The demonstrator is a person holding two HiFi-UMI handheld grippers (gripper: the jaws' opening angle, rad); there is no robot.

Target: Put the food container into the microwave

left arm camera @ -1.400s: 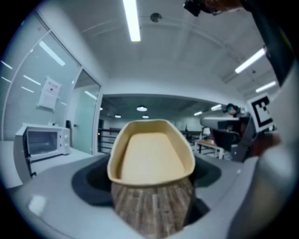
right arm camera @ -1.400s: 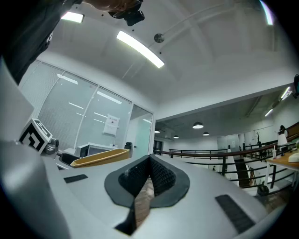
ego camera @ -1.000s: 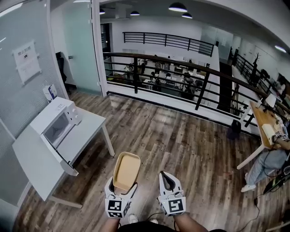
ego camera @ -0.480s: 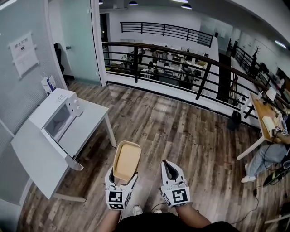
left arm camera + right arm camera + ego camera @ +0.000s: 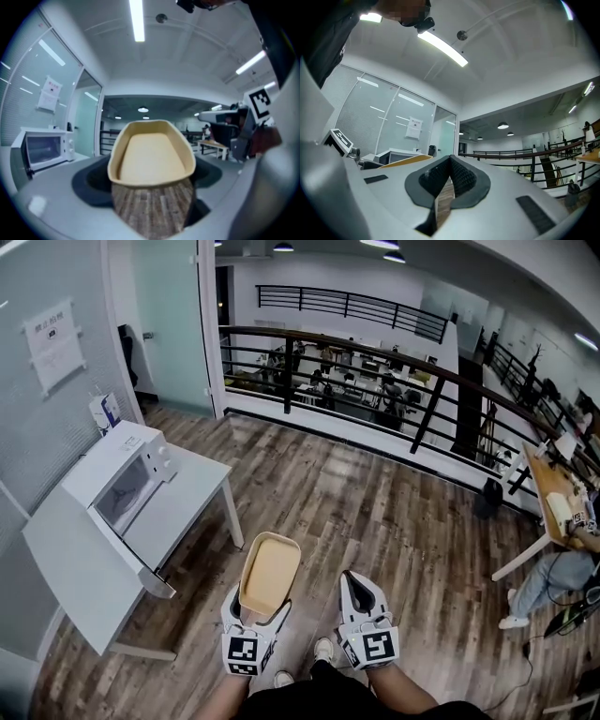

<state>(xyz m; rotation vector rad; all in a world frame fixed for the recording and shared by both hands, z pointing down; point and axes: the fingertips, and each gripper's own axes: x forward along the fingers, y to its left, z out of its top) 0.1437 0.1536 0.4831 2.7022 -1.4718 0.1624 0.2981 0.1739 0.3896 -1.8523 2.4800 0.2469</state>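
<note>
The left gripper (image 5: 251, 617) clamps one end of a tan food container (image 5: 271, 573) above the wooden floor (image 5: 375, 512), well apart from the microwave (image 5: 120, 486) on its white surface (image 5: 187, 507). The right gripper (image 5: 354, 585) has its jaws together, empty. Gripped at one end, the container could tilt and slip.

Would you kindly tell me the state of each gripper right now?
Left gripper: closed on the food container.
Right gripper: closed, holding nothing.

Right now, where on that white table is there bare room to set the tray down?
The white table is bare between the microwave's front and the edge facing the floor, and again at its near end. The microwave fills the far part by the glass wall.
</note>
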